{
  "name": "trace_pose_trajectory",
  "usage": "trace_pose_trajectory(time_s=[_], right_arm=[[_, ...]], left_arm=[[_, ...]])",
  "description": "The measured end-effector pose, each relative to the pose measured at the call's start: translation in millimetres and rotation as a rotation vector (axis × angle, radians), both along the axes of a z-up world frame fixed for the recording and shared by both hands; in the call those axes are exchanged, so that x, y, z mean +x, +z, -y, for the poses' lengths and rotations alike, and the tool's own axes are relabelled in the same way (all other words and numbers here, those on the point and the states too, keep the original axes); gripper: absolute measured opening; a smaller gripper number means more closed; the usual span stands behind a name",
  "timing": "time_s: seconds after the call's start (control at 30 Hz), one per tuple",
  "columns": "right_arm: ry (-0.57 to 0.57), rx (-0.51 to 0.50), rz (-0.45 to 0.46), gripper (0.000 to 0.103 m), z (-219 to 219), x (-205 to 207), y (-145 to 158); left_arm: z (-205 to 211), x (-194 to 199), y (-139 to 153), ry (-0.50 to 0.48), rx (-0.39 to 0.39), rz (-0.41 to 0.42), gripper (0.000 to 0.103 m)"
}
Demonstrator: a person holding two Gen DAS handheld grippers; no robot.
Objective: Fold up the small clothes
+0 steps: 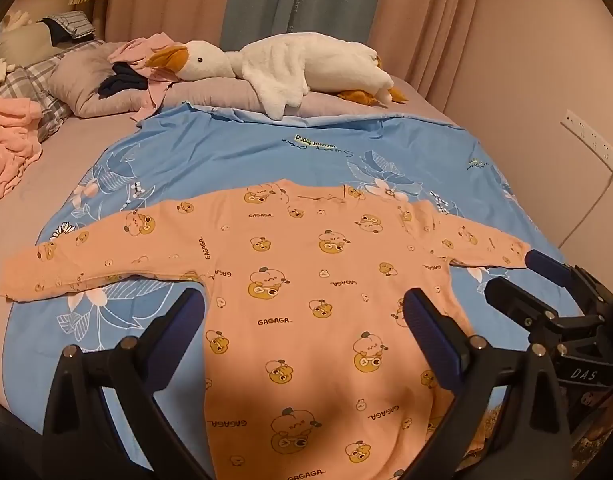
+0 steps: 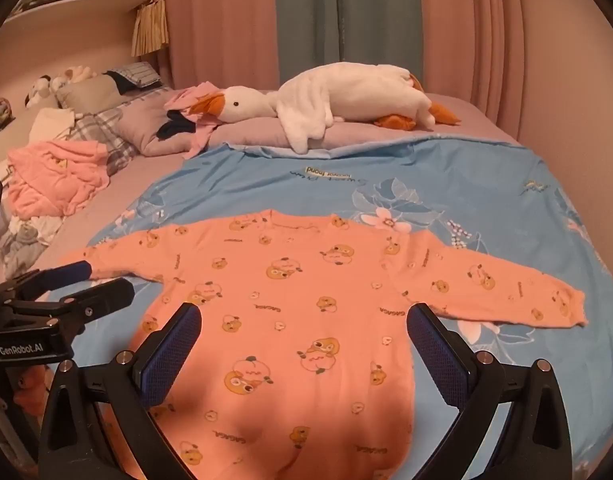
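Observation:
A small orange long-sleeved top (image 1: 290,280) printed with cartoon ducks lies flat on a blue floral sheet (image 1: 306,148), sleeves spread out to both sides. It also shows in the right wrist view (image 2: 290,292). My left gripper (image 1: 306,312) is open and empty, hovering over the top's lower body. My right gripper (image 2: 304,326) is open and empty over the same part. In the left wrist view the right gripper (image 1: 518,276) is by the right sleeve's cuff. In the right wrist view the left gripper (image 2: 102,280) is by the left sleeve's cuff.
A white plush goose (image 1: 290,68) lies across grey pillows (image 1: 106,88) at the head of the bed. A heap of pink clothes (image 2: 54,176) sits at the left. Curtains (image 2: 306,16) hang behind. A wall socket with a cable (image 1: 590,140) is at the right.

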State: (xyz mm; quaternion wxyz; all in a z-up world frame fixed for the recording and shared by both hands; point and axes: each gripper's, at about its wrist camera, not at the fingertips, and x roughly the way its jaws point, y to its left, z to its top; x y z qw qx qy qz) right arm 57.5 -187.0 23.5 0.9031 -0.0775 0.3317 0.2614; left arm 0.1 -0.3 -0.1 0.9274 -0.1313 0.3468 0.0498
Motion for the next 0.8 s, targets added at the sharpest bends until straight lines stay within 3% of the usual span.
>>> trace_pose_trajectory(time_s=[0.67,0.8], right_arm=[[-0.005,0.028,-0.032,0.102,2.0,3.4,-4.6],[-0.009,0.031,-0.034,0.102,2.0,3.5,-5.1]], left_arm=[[8.7,3.6,4.3,-0.019,0.040,-0.005,0.098],[6.8,0.9,1.0,-0.023,-0.016,0.000,0.098]])
